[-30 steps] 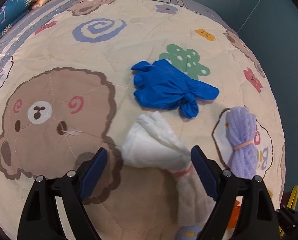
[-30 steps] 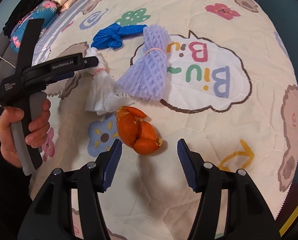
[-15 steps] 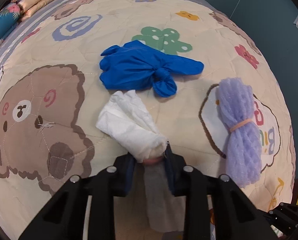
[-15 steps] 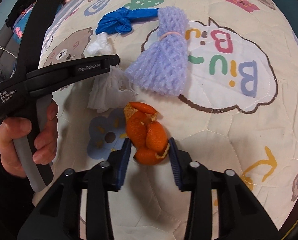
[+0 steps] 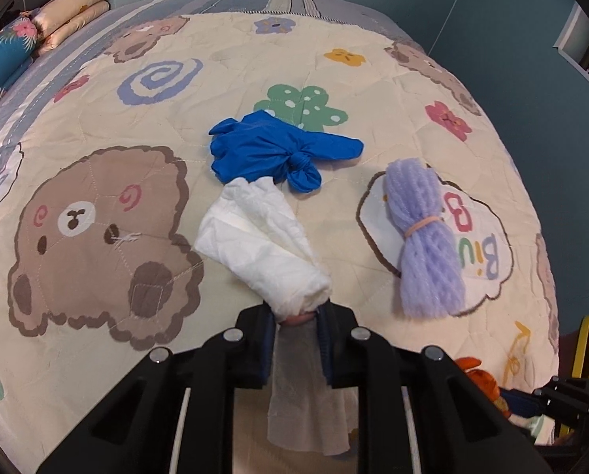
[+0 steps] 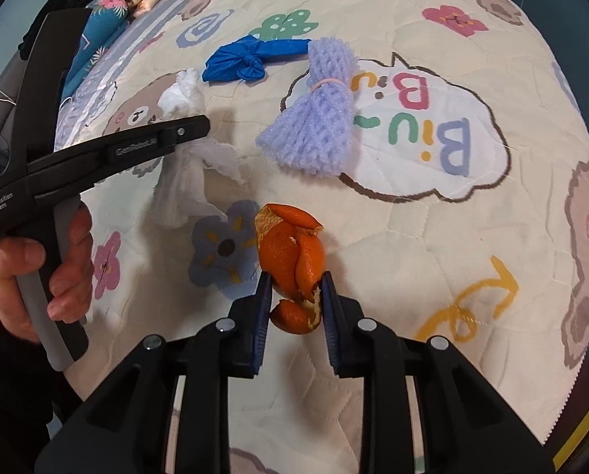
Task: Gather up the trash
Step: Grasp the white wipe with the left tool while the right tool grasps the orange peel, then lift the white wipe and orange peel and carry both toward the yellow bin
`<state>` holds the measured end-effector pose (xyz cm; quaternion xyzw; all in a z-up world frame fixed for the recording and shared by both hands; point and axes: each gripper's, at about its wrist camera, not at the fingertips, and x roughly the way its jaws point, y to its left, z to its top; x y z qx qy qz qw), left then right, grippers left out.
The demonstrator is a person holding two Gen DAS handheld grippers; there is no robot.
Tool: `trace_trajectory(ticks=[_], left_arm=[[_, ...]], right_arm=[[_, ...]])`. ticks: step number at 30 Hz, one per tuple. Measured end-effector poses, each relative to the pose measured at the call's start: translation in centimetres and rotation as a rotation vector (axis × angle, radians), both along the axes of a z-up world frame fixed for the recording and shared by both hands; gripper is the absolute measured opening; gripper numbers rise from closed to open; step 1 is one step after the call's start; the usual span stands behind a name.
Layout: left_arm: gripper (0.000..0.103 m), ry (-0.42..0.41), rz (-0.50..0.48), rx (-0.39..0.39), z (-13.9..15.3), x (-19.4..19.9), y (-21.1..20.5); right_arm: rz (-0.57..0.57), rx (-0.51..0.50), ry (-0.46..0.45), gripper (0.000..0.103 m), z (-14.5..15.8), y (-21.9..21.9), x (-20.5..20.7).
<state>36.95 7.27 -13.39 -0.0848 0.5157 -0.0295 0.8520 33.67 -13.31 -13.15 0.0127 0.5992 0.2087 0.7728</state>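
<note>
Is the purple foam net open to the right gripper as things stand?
Probably not yet: the right gripper is closing on the orange peel, so its jaws are full. The purple foam net itself lies uncovered on the quilt, nothing across the way.

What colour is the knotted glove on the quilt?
Blue; the knotted glove shows best in the left wrist view.

Tissue (image 5: 263, 245) lower part behind gripper; orange peel (image 5: 478, 375) mostly hidden.

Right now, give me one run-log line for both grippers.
left gripper: closing on white tissue | right gripper: closing on orange peel | blue glove, purple net: uncollected on quilt
</note>
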Motion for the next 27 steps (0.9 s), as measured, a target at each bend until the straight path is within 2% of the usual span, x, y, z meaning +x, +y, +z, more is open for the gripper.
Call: trace_trajectory(ticks=[13,27], left_arm=[[0.017,0.000,-0.097,0.011,1.9,-6.2,-2.1],[0.017,-0.035,-0.244,0.010,5.4,-11.4,-9.5]], right_arm=[[-0.066,0.050,-0.044,0.024,4.1,-5.3,-4.7],[-0.185,0.074,-0.085,0.024,6.1,-13.0,-9.6]])
